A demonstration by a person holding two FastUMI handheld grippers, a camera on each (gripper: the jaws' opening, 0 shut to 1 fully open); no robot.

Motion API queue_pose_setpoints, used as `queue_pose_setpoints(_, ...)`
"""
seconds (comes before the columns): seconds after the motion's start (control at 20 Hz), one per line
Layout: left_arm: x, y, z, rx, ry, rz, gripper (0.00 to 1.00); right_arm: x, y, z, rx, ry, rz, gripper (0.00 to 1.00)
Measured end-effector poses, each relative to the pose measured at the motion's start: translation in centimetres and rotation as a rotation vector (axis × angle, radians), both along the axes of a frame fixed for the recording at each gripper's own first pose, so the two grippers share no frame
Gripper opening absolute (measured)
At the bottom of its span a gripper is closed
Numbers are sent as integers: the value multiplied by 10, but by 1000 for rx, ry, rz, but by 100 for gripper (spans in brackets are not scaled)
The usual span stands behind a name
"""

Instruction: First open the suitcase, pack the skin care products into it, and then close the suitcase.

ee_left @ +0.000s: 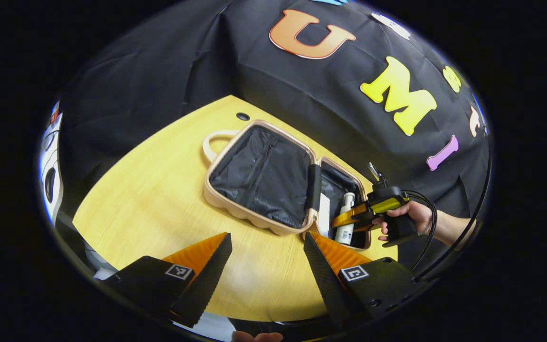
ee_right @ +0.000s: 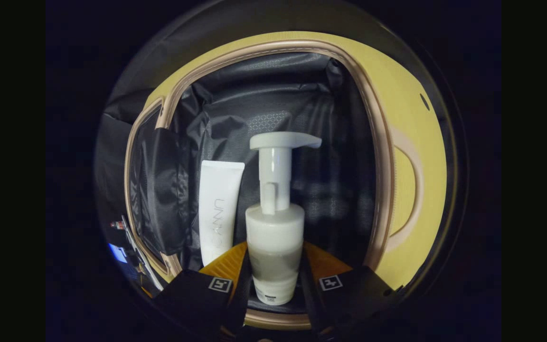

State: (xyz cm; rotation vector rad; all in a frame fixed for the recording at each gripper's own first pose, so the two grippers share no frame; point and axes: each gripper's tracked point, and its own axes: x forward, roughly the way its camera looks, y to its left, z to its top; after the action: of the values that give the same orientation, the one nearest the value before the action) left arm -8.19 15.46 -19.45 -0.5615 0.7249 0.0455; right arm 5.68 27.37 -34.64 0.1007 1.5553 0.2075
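Over the open suitcase, the right hand-held gripper clamps a pump bottle beside the tube, apparently to pack it, while the left hand-held gripper hangs wide.

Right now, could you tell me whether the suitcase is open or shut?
Open. The suitcase lies spread flat on the table, both lined halves facing up, with the pump bottle and tube inside one half.

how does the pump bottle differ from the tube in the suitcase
The pump bottle is round with a pump head on top; the tube is flat with a straight crimped end. The right gripper has its fingers on the bottle; the tube lies free beside it, closer to the hinge. Both are white and lie in the same half of the open suitcase.
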Motion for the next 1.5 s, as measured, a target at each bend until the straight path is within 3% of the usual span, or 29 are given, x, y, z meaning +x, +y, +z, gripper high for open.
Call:
queue_pose_setpoints(0.1, 14, 9, 0, 8, -62, -17, 98, 0, -2, 7, -6, -11, -1, 50)
queue_pose_setpoints(0.15, 20, 14, -1, -10, -80, -25, 98, -1, -4, 12, 0, -18, -2, 59)
queue_pose_setpoints(0.3, 43, 45, -6, -54, -159, -14, 98, -4, -14, 46, 44, -107, 16, 63)
queue_pose_setpoints(0.45, 77, 83, 0, -164, -353, -7, 97, -10, -7, 121, 240, -268, 19, 68)
queue_pose_setpoints(0.55, 96, 113, -28, -265, -346, 64, 97, -26, -15, 160, 317, -364, 42, 64)
queue_pose_setpoints(0.6, 105, 123, -41, -343, -346, 101, 97, -31, -22, 172, 332, -396, 48, 68)
queue_pose_setpoints(0.65, 116, 134, -52, -413, -340, 142, 96, -39, -28, 184, 344, -419, 65, 63)
queue_pose_setpoints(0.7, 123, 142, -63, -479, -319, 175, 96, -48, -32, 195, 357, -442, 90, 68)
queue_pose_setpoints(0.75, 131, 147, -73, -528, -305, 197, 83, -54, -35, 203, 363, -471, 105, 63)
queue_pose_setpoints(0.8, 141, 149, -81, -558, -298, 217, 95, -60, -34, 215, 384, -494, 111, 68)
queue_pose_setpoints(1.0, 175, 142, -106, -610, -231, 232, 92, -74, -17, 250, 479, -552, 101, 68)
queue_pose_setpoints(1.1, 187, 147, -109, -641, -212, 282, 87, -75, -13, 262, 496, -590, 130, 68)
queue_pose_setpoints(1.15, 196, 147, -113, -646, -198, 295, 94, -76, -12, 267, 499, -604, 142, 68)
queue_pose_setpoints(1.25, 202, 142, -115, -635, -158, 303, 58, -78, -12, 277, 500, -649, 168, 68)
queue_pose_setpoints(1.35, 207, 143, -109, -592, -148, 292, 45, -75, -18, 285, 482, -718, 189, 68)
queue_pose_setpoints(1.4, 209, 142, -102, -572, -148, 290, 26, -73, -22, 290, 469, -751, 191, 68)
queue_pose_setpoints(1.45, 213, 141, -91, -554, -156, 291, 15, -69, -28, 294, 454, -792, 189, 68)
queue_pose_setpoints(1.5, 215, 141, -73, -534, -183, 285, 11, -67, -33, 300, 439, -830, 180, 68)
